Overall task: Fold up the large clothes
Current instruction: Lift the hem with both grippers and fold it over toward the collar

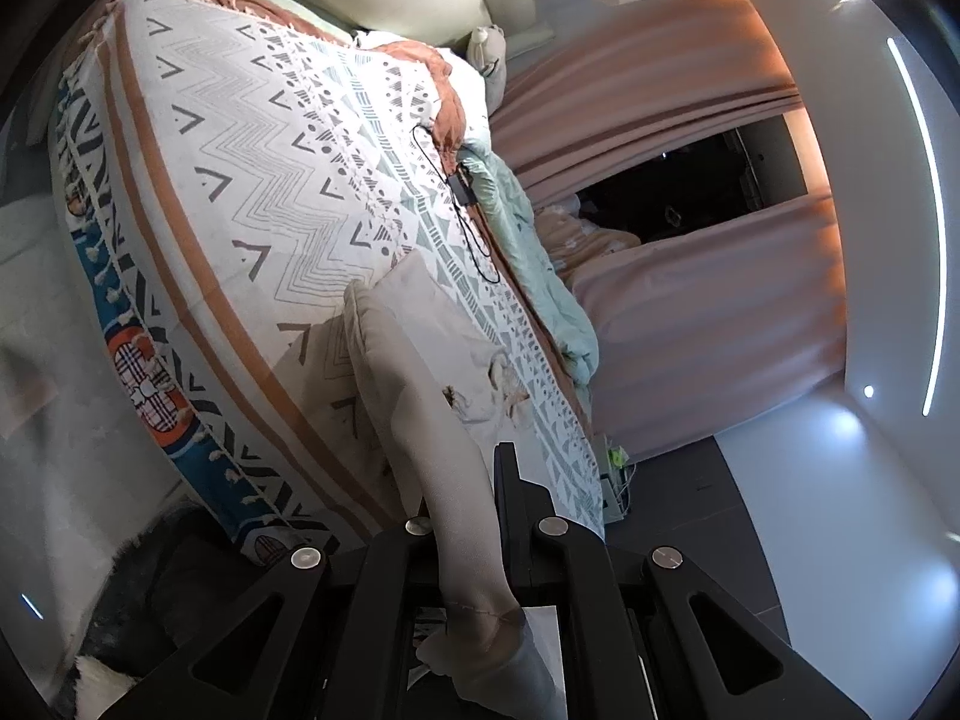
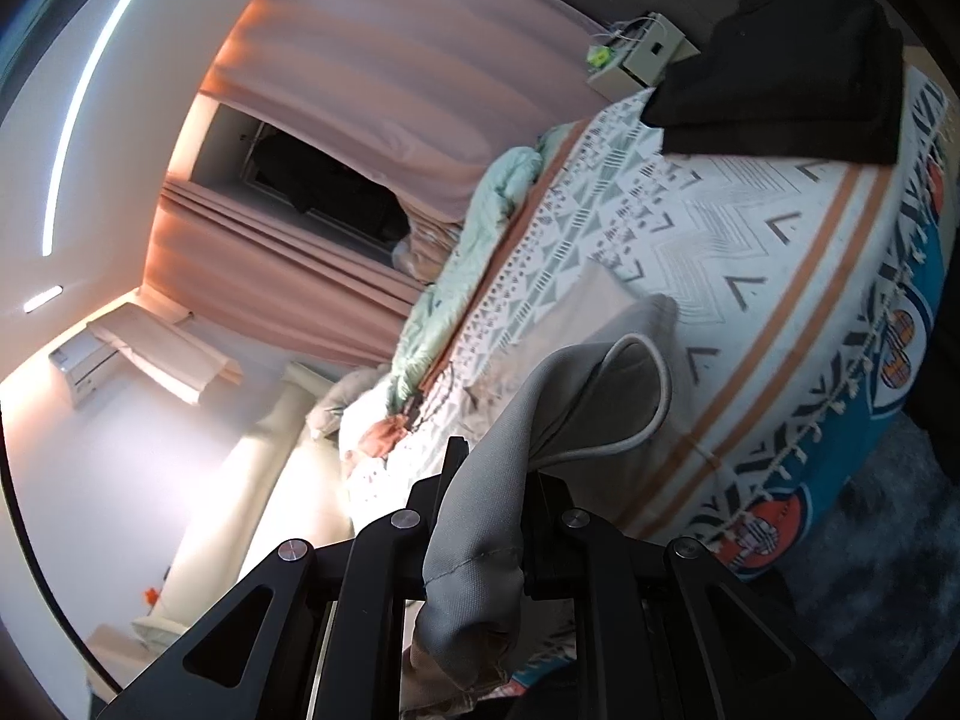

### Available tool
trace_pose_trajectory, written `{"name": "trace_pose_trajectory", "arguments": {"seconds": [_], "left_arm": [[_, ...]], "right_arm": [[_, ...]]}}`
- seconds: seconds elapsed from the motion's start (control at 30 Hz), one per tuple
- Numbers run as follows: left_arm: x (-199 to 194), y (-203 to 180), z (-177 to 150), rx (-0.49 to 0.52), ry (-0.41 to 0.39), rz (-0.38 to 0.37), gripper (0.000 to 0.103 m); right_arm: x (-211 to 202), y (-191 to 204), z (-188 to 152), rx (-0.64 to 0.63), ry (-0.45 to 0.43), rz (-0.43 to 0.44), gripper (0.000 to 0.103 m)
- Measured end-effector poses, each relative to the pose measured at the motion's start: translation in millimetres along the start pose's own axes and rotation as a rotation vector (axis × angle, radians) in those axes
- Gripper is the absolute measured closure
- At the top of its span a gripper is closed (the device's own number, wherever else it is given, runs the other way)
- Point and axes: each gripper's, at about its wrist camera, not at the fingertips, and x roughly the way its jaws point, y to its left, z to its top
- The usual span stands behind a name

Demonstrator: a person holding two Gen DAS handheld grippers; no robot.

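Observation:
A pale beige garment (image 1: 420,348) lies partly on the patterned bedspread (image 1: 240,192), with an embroidered patch near its middle. One edge of it runs up between the black fingers of my left gripper (image 1: 465,480), which is shut on it. In the right wrist view the same garment (image 2: 576,396), grey-beige with a corded hem, is bunched and lifted off the bedspread (image 2: 750,252). My right gripper (image 2: 489,480) is shut on that bunched fabric. Both views are rolled sideways.
A folded black garment (image 2: 780,78) lies at one end of the bed. A mint duvet (image 1: 540,276) and a black cable with a small box (image 1: 462,186) sit along the far side. Pink curtains (image 2: 336,138) and a small cabinet (image 2: 642,54) stand beyond.

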Motion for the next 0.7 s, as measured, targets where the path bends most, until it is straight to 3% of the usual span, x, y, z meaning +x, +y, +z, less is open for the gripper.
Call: {"name": "trace_pose_trajectory", "arguments": {"seconds": [0.4,0.7], "left_arm": [[40,-54,50,0.032,-0.034,-0.071,0.098],[111,-84,103,0.048,-0.041,-0.066,0.098]], "right_arm": [[43,38,49,-0.008,-0.067,0.057,0.088],[120,70,97,-0.035,-0.082,0.081,0.088]]}}
